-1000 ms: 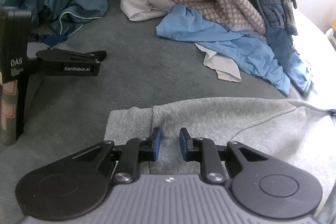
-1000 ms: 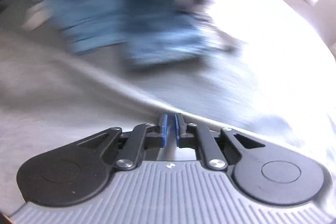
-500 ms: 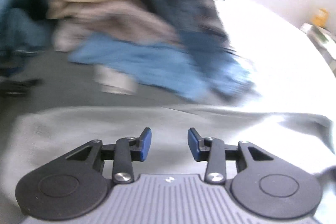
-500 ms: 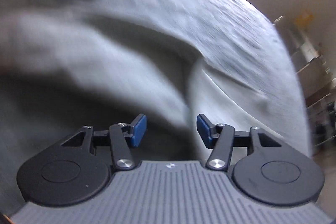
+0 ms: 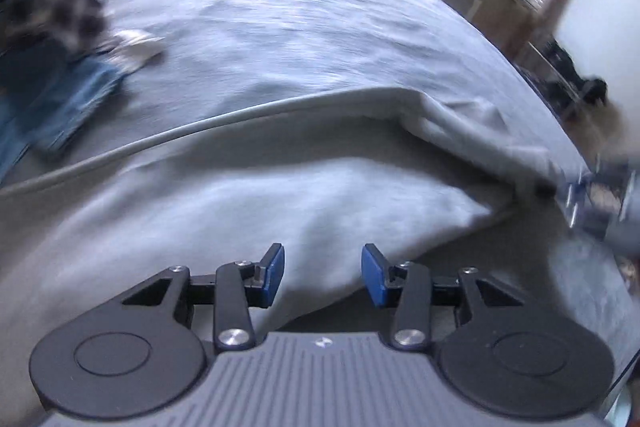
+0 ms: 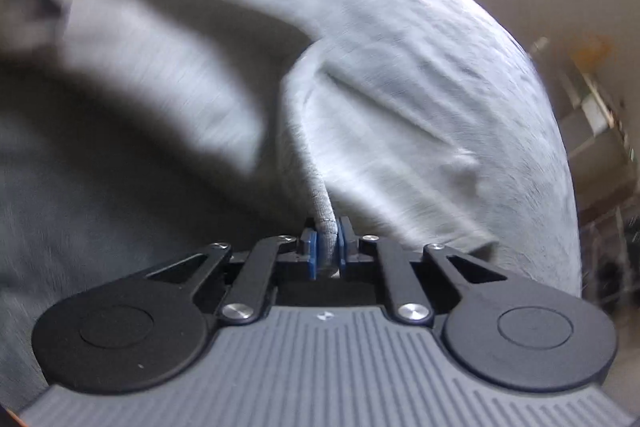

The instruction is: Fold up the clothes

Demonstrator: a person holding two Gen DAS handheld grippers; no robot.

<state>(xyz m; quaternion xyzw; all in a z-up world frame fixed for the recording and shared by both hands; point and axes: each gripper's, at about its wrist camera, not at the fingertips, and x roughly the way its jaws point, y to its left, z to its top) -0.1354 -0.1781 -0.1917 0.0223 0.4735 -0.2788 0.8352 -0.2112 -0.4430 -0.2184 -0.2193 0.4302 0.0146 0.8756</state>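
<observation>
The wide pale grey bedsheet-covered mattress (image 5: 304, 27) is carrying everything here, and lying across its near part is the large light grey fleece sweatshirt (image 5: 248, 203), spreading from the lower left of the left wrist view toward the right edge, where a stretched corner is running up to the right gripper (image 5: 576, 195). Judging by the way it is draping and bunching into soft rolls, the garment is behaving as limp, fairly thick and light cloth, not slippery against the pads but ready to sag and stretch wherever it is unsupported, so hems, cuffs and seamed corners are looking like the best places to take hold. A blurred heap of blue denim and dark checked clothes (image 5: 48, 67) is sitting well apart at the far left. The left gripper (image 5: 322, 275) is hovering over the sweatshirt with its jaws opening and nothing pinched between them. The right gripper (image 6: 328, 251) is closing, pinching a ribbed grey edge (image 6: 323, 211) of the sweatshirt.
</observation>
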